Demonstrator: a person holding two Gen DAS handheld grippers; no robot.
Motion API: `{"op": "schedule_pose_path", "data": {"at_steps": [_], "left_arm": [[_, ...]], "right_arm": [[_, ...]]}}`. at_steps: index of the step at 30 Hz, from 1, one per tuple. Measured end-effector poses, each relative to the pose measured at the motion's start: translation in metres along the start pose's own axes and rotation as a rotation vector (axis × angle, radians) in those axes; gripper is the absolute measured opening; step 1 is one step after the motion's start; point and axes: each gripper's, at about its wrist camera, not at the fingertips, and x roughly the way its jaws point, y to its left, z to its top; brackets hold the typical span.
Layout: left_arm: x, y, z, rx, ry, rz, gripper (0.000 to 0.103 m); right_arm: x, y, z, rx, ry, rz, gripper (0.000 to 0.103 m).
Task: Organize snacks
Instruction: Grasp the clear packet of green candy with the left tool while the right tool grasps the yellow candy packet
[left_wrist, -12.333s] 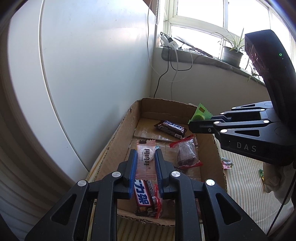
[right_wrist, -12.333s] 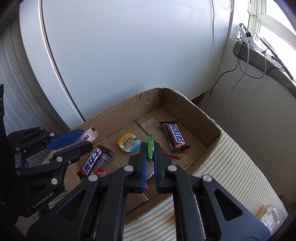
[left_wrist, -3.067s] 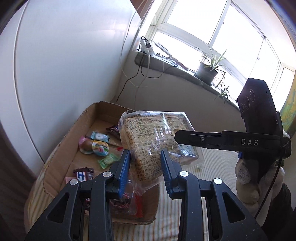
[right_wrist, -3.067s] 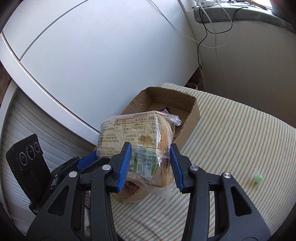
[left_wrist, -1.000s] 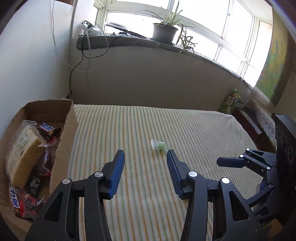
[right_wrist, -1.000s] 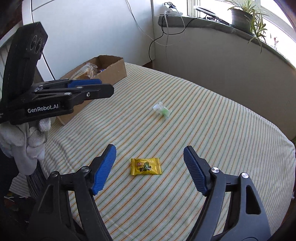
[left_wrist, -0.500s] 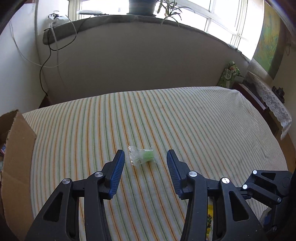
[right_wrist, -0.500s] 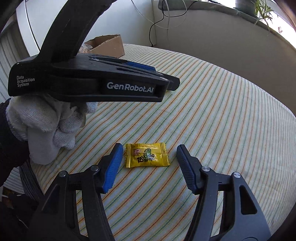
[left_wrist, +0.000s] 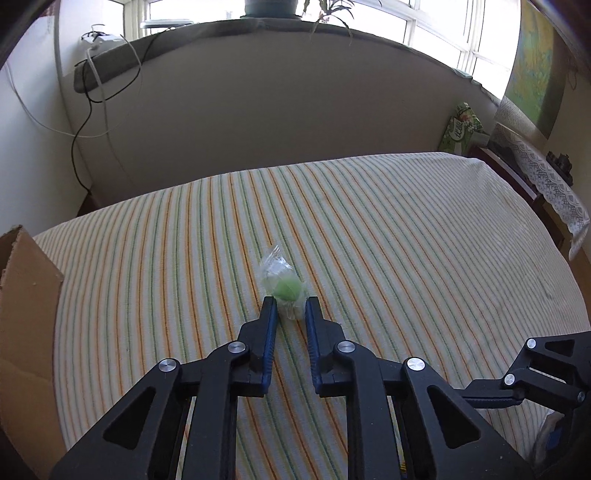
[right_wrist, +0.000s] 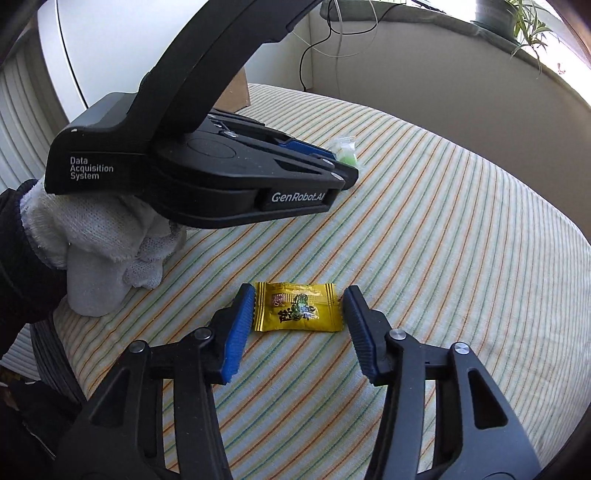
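Observation:
A small green candy in a clear wrapper (left_wrist: 286, 290) lies on the striped tablecloth (left_wrist: 406, 258), and my left gripper (left_wrist: 289, 308) is shut on it, blue pads pressing both sides. From the right wrist view the same candy (right_wrist: 348, 155) shows at the tip of the left gripper (right_wrist: 345, 171). A yellow candy packet (right_wrist: 297, 306) lies flat between the pads of my right gripper (right_wrist: 299, 293), whose jaws are closing. Narrow gaps still show on both sides of the packet.
A corner of the cardboard snack box (left_wrist: 26, 295) stands at the table's left edge, also behind the left tool as the box (right_wrist: 236, 92). A white-gloved hand (right_wrist: 103, 243) holds the left gripper. A lace-covered side table (left_wrist: 535, 173) sits beyond the right edge.
The left gripper dropped over the green candy and closed on it. The right gripper sank toward the yellow packet and its jaws narrowed around it.

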Motion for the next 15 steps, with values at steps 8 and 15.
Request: {"op": "schedule_pose_path", "data": {"at_steps": [8,15], "left_arm": [[-0.001,0.011,-0.001,-0.060,-0.003,-0.052,0.005],[-0.006,0.009,-0.004,-0.047,-0.012,-0.038,0.004]], "right_arm": [[-0.007,0.012,-0.005,-0.020,-0.007,-0.034,0.034],[-0.016,-0.003,-0.010,0.042,-0.019,-0.030,0.033]]}}
